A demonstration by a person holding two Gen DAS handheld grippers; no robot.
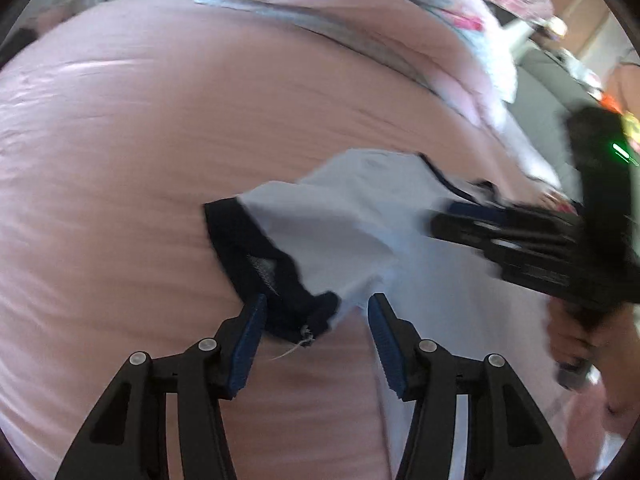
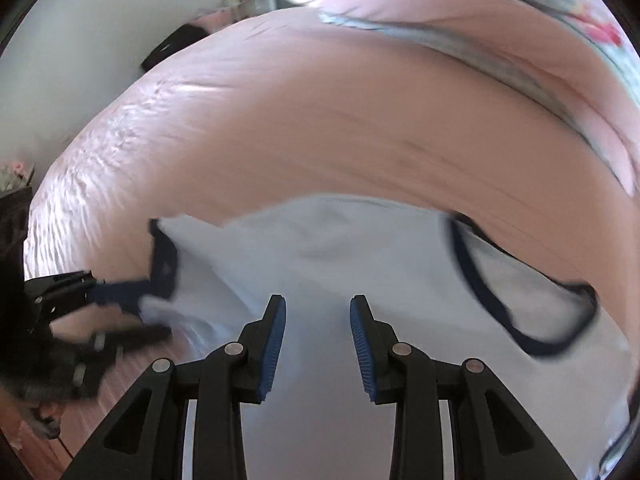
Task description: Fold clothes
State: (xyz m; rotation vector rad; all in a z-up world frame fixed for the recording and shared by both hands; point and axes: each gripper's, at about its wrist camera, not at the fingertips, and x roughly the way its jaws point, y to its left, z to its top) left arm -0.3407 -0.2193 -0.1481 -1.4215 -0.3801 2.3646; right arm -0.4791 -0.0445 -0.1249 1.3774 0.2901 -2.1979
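A white shirt (image 1: 340,208) (image 2: 340,248) with navy trim lies on a pink bed sheet (image 1: 140,160) (image 2: 300,120). Its navy sleeve cuff (image 1: 256,256) (image 2: 164,256) is bunched just ahead of my left gripper (image 1: 318,300) (image 2: 154,312), whose jaws stand apart around the cuff's end without pressing on it. My right gripper (image 2: 319,300) (image 1: 444,220) hovers open over the shirt's white body with nothing between its fingers. A navy-edged opening (image 2: 560,320) of the shirt lies to its right. Both views are blurred.
A rolled pink quilt with a grey patterned edge (image 1: 360,20) (image 2: 520,40) runs along the far side of the bed. A person's hand (image 1: 568,340) holds the right gripper's handle. Wooden floor (image 2: 40,440) shows past the bed's near left edge.
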